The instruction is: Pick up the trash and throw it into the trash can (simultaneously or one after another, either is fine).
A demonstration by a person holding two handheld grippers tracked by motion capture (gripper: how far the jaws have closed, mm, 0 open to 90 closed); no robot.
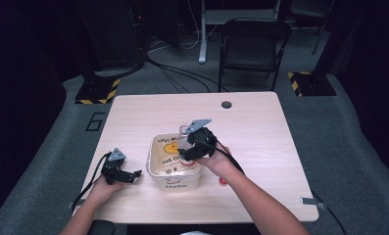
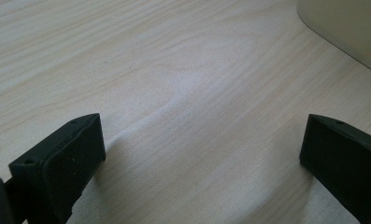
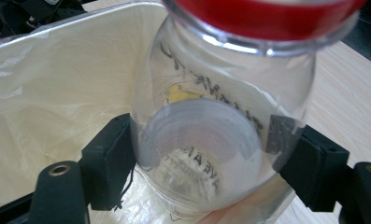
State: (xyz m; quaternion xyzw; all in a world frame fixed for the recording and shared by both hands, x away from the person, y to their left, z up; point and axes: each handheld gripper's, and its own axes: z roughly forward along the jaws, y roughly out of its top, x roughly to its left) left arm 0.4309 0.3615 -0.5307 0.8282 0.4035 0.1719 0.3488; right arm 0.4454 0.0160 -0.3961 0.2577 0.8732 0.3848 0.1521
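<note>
A clear plastic bottle (image 3: 206,130) with a red ring (image 3: 262,18) at its neck sits between the jaws of my right gripper (image 3: 199,158), which is shut on its body. In the high view my right gripper (image 1: 194,149) holds the bottle (image 1: 184,147) over the cream bin (image 1: 175,183), lined with a thin plastic bag and printed with black writing and a yellow face. My left gripper (image 1: 133,174) rests on the table left of the bin. Its jaws stand open over bare wood, nothing between them (image 2: 197,154).
The light wooden table (image 1: 260,132) has a round cable hole (image 1: 226,104) at its far edge. A black chair (image 1: 253,44) and floor cables stand beyond it. The bin's corner (image 2: 346,28) shows in the left gripper view at the upper right.
</note>
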